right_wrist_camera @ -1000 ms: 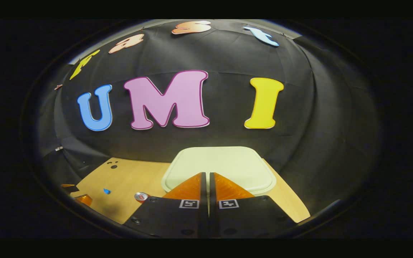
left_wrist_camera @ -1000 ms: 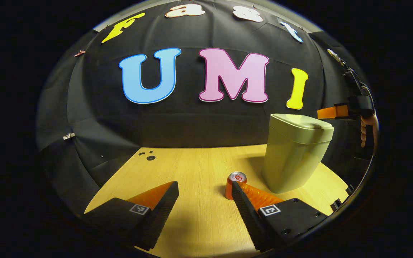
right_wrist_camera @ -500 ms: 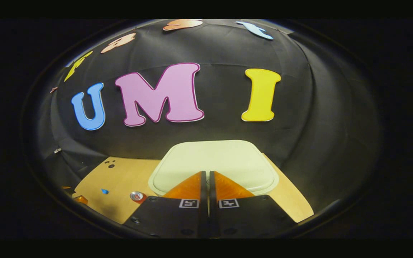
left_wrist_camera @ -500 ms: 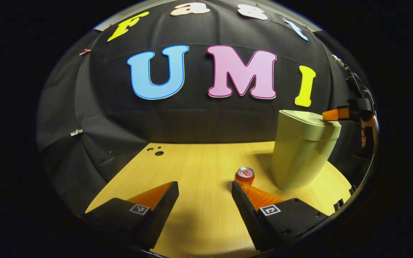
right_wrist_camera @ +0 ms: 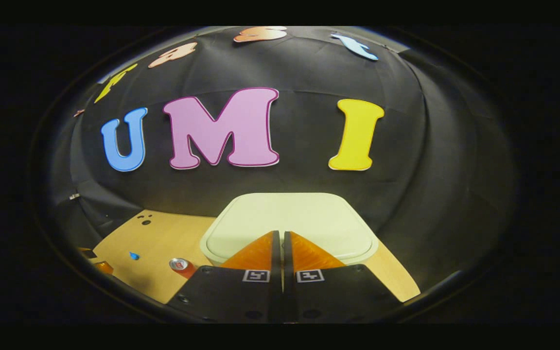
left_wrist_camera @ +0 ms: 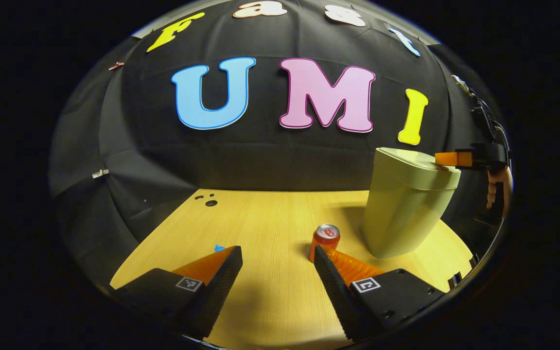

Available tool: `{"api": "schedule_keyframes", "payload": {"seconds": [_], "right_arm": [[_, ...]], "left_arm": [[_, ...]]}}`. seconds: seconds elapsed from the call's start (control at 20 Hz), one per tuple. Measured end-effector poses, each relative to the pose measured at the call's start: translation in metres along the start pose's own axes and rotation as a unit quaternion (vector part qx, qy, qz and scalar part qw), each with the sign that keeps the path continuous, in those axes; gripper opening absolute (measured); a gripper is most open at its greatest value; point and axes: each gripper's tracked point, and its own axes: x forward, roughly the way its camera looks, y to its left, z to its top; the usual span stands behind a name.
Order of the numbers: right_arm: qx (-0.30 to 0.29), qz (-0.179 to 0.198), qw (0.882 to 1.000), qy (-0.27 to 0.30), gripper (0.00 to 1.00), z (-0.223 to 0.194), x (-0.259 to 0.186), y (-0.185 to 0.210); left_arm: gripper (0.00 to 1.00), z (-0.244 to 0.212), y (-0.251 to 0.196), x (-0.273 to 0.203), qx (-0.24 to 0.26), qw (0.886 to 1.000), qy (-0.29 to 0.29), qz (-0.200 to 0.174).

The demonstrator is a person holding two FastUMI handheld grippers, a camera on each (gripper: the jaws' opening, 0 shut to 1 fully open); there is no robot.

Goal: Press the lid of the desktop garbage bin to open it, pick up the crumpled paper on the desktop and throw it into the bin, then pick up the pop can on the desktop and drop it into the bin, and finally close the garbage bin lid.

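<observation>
My right gripper, fingers clenched together on nothing, has come down until its tips rest on the near edge of the pale green plastic bin lid, which is still closed. So the press is only beginning. My left gripper hangs with fingers released over the light wooden table, and has drifted slightly back from the orange pop can standing beside the bin. I cannot make out the crumpled paper for sure.
</observation>
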Motion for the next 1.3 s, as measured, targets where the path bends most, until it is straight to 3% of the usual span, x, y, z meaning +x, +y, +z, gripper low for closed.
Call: {"api": "schedule_keyframes", "payload": {"seconds": [0.05,0.15,0.25,0.35,0.5,0.55,0.6,0.7,0.85,0.9,1.0,1.3], "right_arm": [[0.005,-0.005,1.000,-0.007,0.00,0.004,-0.001,-0.001],[0.009,-0.011,1.000,-0.005,0.10,0.005,-0.006,0.002],[0.014,-0.010,1.000,-0.021,0.10,0.017,-0.019,0.007],[0.001,-0.012,0.999,-0.040,0.00,0.026,-0.032,0.009],[-0.014,-0.014,0.999,-0.038,0.10,0.020,-0.056,0.015],[-0.013,-0.017,0.999,-0.039,0.00,0.019,-0.064,0.016],[-0.011,-0.019,0.999,-0.040,0.00,0.017,-0.070,0.017],[-0.004,-0.024,0.999,-0.030,0.10,0.007,-0.079,0.020],[0.011,-0.031,0.999,-0.019,0.10,-0.004,-0.088,0.023],[0.016,-0.033,0.999,-0.018,0.00,-0.006,-0.091,0.026],[0.022,-0.038,0.999,-0.014,0.05,-0.010,-0.097,0.030],[0.034,-0.047,0.998,-0.007,0.07,-0.025,-0.117,0.051]], "left_arm": [[0.96,0.001,-0.002,0.001,-0.001,1.000,-0.001,-0.005],[0.95,0.002,-0.006,0.003,0.004,1.000,-0.001,-0.015],[0.95,0.003,-0.007,0.003,0.013,1.000,-0.003,-0.023],[0.96,0.002,-0.006,0.002,0.018,0.999,-0.007,-0.031],[0.96,-0.007,-0.001,0.004,0.021,0.999,-0.003,-0.040],[0.96,-0.009,0.003,0.004,0.023,0.999,0.000,-0.041],[0.96,-0.010,0.006,0.005,0.025,0.999,0.002,-0.041],[0.96,-0.013,0.019,0.006,0.026,0.999,0.000,-0.036],[0.96,-0.019,0.046,0.003,0.018,1.000,0.000,-0.018],[0.95,-0.019,0.057,0.001,0.014,1.000,0.000,-0.011],[0.96,-0.024,0.077,-0.006,0.005,1.000,-0.001,0.002],[0.96,-0.044,0.129,-0.016,-0.015,1.000,0.006,0.021]]}}
